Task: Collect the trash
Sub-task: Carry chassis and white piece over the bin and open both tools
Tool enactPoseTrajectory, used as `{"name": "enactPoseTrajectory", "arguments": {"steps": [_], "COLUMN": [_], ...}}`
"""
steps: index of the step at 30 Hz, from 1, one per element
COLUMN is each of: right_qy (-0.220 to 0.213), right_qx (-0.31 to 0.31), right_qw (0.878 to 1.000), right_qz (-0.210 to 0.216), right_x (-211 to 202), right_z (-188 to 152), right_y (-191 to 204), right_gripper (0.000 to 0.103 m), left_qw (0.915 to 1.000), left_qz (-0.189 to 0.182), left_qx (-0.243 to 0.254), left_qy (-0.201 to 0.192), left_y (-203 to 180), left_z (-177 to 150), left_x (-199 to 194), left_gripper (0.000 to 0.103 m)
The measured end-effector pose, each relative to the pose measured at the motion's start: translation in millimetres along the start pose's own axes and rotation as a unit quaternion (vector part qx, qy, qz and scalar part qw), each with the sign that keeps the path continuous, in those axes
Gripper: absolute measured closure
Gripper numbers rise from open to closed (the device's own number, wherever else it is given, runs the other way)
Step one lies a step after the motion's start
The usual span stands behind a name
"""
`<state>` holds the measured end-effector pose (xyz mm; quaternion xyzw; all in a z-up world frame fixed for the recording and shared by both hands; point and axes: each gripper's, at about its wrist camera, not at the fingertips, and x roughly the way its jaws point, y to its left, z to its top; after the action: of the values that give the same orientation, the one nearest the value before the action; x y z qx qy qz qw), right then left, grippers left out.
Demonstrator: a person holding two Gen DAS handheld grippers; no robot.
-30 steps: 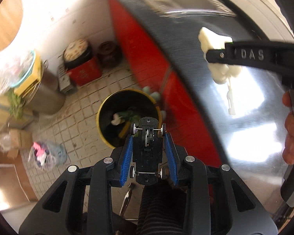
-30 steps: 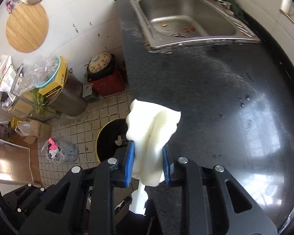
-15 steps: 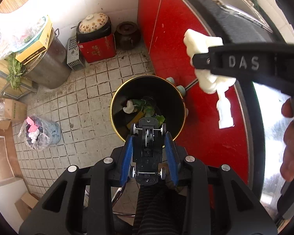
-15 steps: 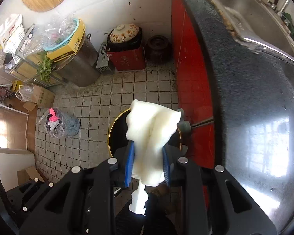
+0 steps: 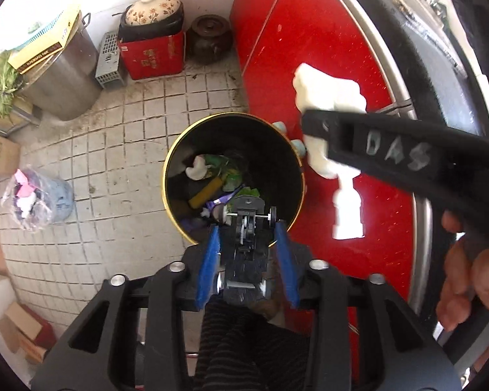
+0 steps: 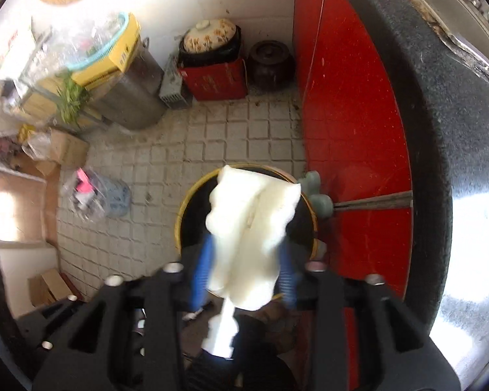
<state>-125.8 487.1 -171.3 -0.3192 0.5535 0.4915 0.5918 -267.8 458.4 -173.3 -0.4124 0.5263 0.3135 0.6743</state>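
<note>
A black bin with a yellow rim (image 5: 179, 153) stands on the tiled floor beside a red cabinet; it holds mixed trash. My left gripper (image 5: 247, 228) is shut on a black toy-car chassis (image 5: 244, 244) held over the bin's near edge. My right gripper (image 6: 244, 260) is shut on a white crumpled tissue (image 6: 247, 221) held over the bin (image 6: 187, 205). In the left wrist view the tissue (image 5: 322, 97) and the right gripper's black finger (image 5: 391, 153) hang to the right of the bin.
A red cabinet (image 5: 326, 49) under a dark counter (image 6: 440, 114) bounds the right. At the back wall stand a red box with a flowered pot (image 5: 153, 42), a brown jar (image 5: 210, 39) and a steel pot (image 5: 62, 81). A plastic bag (image 5: 39, 198) lies left.
Both grippers swung off the counter and down over the floor bin, carrying their loads. The right gripper with the tissue has moved closer over the bin.
</note>
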Motion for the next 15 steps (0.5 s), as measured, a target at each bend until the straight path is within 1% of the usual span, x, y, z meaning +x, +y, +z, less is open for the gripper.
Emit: {"name": "enactPoseTrajectory", "arguments": {"steps": [1,2,3,5,6,7,8,9,11,12,14,15], "right_qy": [-0.006,-0.013,-0.022,-0.042,-0.051,-0.068,-0.091,-0.107,-0.158,-0.175,-0.215,-0.227], "right_qx": [0.005,0.01,0.012,0.011,0.012,0.016,0.021,0.025,0.043,0.053,0.101,0.135], "right_qw": [1.0,1.0,1.0,0.999,0.998,0.997,0.995,0.994,0.986,0.983,0.971,0.962], "right_qz": [0.005,0.013,0.019,0.016,0.017,0.02,0.019,0.016,-0.003,-0.011,-0.041,-0.063], "right_x": [-3.5,-9.1,-17.4,-36.7,-46.0,-62.6,-82.8,-95.4,-137.0,-151.3,-188.2,-204.5], "right_z": [1.1,2.1,3.3,4.6,5.3,5.3,4.5,3.1,-8.0,-15.2,-44.6,-65.0], "right_y": [-0.3,-0.4,-0.4,-0.7,-1.5,-5.4,-12.4,-18.5,-48.8,-64.4,-125.5,-163.4], "right_gripper": [0.032,0.023,0.02,0.019,0.017,0.015,0.01,0.009,0.008,0.007,0.007,0.007], "left_qw": [1.0,0.9995,0.9991,0.9986,0.9983,0.998,0.9975,0.9966,0.9949,0.9941,0.9904,0.9863], "left_qz": [-0.001,-0.004,-0.008,-0.017,-0.01,-0.001,0.008,0.022,0.04,0.048,0.075,0.096], "left_qx": [-0.003,-0.008,-0.009,-0.008,-0.008,-0.007,-0.006,-0.006,0.002,0.011,0.045,0.073], "left_qy": [-0.007,-0.029,-0.04,-0.049,-0.057,-0.063,-0.069,-0.079,-0.093,-0.096,-0.107,-0.113], "left_y": [2.0,4.1,4.3,5.1,5.5,5.3,4.3,1.2,-11.3,-19.1,-42.8,-65.0], "left_z": [0.4,-0.5,-0.5,0.9,1.1,1.4,1.5,1.8,3.3,5.4,10.0,12.1], "left_x": [-2.3,-10.3,-15.9,-26.6,-34.6,-40.2,-45.6,-53.3,-63.6,-66.3,-70.0,-70.2], "left_gripper": [0.025,0.015,0.015,0.015,0.014,0.013,0.011,0.011,0.011,0.011,0.01,0.01]}}
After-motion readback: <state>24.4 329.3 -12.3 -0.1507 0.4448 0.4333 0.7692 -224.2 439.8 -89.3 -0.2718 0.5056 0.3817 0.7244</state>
